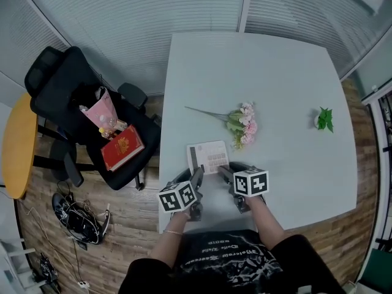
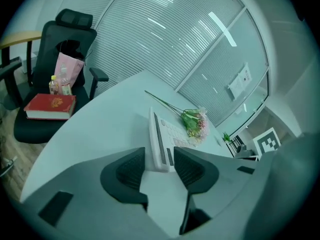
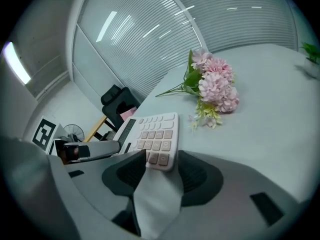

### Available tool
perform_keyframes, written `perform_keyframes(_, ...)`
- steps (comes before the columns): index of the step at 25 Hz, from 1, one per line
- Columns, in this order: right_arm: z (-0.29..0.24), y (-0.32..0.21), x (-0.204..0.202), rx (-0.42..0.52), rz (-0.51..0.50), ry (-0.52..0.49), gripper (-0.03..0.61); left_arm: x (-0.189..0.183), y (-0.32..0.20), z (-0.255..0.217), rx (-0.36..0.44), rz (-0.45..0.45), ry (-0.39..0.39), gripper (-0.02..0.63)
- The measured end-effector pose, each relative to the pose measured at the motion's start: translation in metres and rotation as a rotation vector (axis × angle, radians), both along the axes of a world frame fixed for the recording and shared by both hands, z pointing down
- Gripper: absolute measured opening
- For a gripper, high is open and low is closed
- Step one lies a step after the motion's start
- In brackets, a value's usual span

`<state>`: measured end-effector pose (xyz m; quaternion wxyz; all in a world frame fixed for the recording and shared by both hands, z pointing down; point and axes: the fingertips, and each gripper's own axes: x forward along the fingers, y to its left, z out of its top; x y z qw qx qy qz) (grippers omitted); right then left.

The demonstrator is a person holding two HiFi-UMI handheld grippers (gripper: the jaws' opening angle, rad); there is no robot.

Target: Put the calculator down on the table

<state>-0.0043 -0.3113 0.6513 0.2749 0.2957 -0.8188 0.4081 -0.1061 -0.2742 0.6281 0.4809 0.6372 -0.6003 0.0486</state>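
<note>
From the head view, a flat white rectangular plastic calculator (image 1: 209, 157) lies on the smooth pale grey table (image 1: 257, 78). The left gripper (image 1: 197, 175) is at the calculator's near left corner and the right gripper (image 1: 225, 171) at its near right corner. A spray of pink fabric flowers on green stems (image 1: 244, 124) lies just beyond the calculator's far right corner. A black office chair (image 1: 73, 97) with a red book on its seat stands well to the calculator's left, off the table.

In the left gripper view, the dark ribbed pads stand apart on either side of the calculator's display end. A gap shows beside the left pad, so the jaws grip nothing.

In the right gripper view, the pads are likewise parted around the calculator's keyed corner with its rows of rounded buttons. There is clear space at the right pad, so nothing is held.
</note>
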Motion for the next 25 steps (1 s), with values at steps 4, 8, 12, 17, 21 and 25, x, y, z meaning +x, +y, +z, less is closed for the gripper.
perform_keyframes(4, -0.007, 0.006, -0.006, 0.051, -0.033, 0.012, 0.362, 0.01, 0.001, -0.005, 0.021, 0.024, -0.002, 0.278)
perform_keyframes(8, -0.016, 0.01, -0.002, 0.125, -0.042, 0.026, 0.426, 0.012, 0.005, -0.013, 0.05, 0.03, -0.048, 0.311)
perform_keyframes(12, -0.035, 0.015, 0.005, 0.225, -0.037, 0.002, 0.425, 0.016, 0.015, -0.028, 0.108, 0.083, -0.118, 0.314)
perform_keyframes(17, -0.069, 0.023, 0.016, 0.346, -0.032, -0.017, 0.422, 0.023, 0.033, -0.05, 0.185, 0.153, -0.184, 0.319)
perform_keyframes(21, -0.093, 0.037, 0.026, 0.432, -0.027, -0.012, 0.408, 0.029, 0.05, -0.069, 0.241, 0.195, -0.215, 0.319)
perform_keyframes(25, -0.118, 0.052, 0.031, 0.492, -0.006, -0.038, 0.399, 0.031, 0.063, -0.088, 0.285, 0.196, -0.228, 0.319)
